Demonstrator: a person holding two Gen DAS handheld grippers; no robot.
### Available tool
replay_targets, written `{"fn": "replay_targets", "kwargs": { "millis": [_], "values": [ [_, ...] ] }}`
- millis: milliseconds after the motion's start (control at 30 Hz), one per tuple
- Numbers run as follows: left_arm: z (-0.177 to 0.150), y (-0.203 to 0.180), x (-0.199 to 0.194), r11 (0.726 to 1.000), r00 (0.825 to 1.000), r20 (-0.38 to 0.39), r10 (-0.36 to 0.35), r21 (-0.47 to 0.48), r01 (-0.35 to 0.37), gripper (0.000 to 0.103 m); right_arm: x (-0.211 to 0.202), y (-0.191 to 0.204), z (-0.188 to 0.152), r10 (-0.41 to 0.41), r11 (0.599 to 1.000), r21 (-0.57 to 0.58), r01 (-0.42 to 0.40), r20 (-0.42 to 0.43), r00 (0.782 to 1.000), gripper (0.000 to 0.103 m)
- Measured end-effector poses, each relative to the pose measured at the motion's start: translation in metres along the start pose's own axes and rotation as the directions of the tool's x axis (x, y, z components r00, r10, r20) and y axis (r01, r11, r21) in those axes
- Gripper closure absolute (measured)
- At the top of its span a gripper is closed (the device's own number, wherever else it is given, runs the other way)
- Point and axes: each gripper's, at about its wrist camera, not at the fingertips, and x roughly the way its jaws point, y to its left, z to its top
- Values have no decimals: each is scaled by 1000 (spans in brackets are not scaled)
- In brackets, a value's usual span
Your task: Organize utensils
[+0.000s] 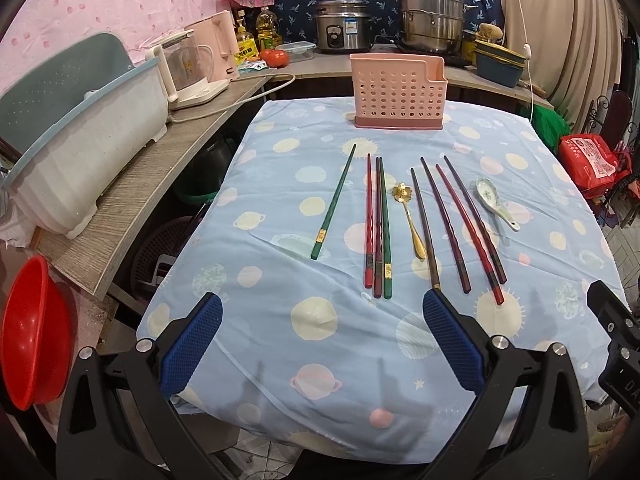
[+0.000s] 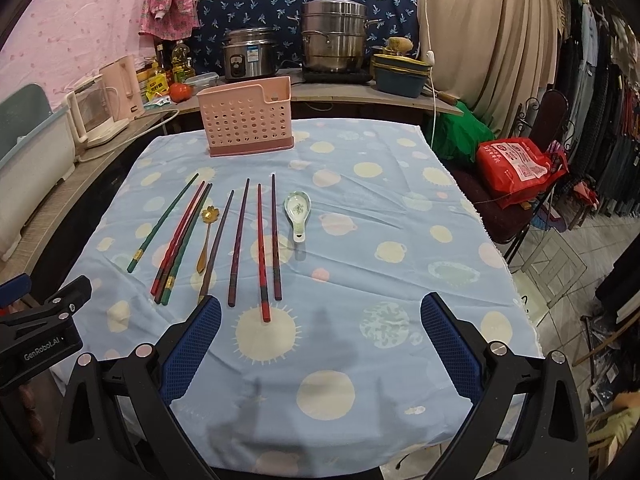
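A pink perforated utensil holder (image 1: 399,92) (image 2: 250,122) stands empty at the far side of the blue-clothed table (image 1: 320,340) (image 2: 380,240). Several chopsticks lie in a row in front of it: a lone green one (image 1: 333,203) (image 2: 163,223), a red, dark and green trio (image 1: 377,228) (image 2: 181,240), and dark and red ones (image 1: 460,224) (image 2: 260,244). A gold flower spoon (image 1: 409,216) (image 2: 205,236) lies among them. A white ceramic spoon (image 1: 494,202) (image 2: 298,210) lies at the right. My left gripper (image 1: 322,304) and right gripper (image 2: 320,306) are open and empty, near the table's front edge.
A wooden counter (image 1: 140,184) runs along the left with a dish rack (image 1: 88,148), kettles (image 1: 208,56), oil bottles and a tomato. Rice cooker (image 1: 342,26) and steel pot (image 1: 432,14) stand behind. Red basin (image 1: 34,332) at left. Red bag on a chair (image 2: 520,168) at right.
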Motion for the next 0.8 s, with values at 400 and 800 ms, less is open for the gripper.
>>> {"fn": "replay_targets", "kwargs": {
  "millis": [400, 800],
  "values": [
    [9, -3, 19, 1000, 999, -41, -2, 6, 2, 7, 17, -6, 10, 9, 1000, 18, -8, -21, 1000, 7],
    [21, 18, 61, 999, 996, -91, -6, -33, 3, 7, 49, -10, 18, 2, 1000, 27, 0, -71, 997, 7]
  ]
}}
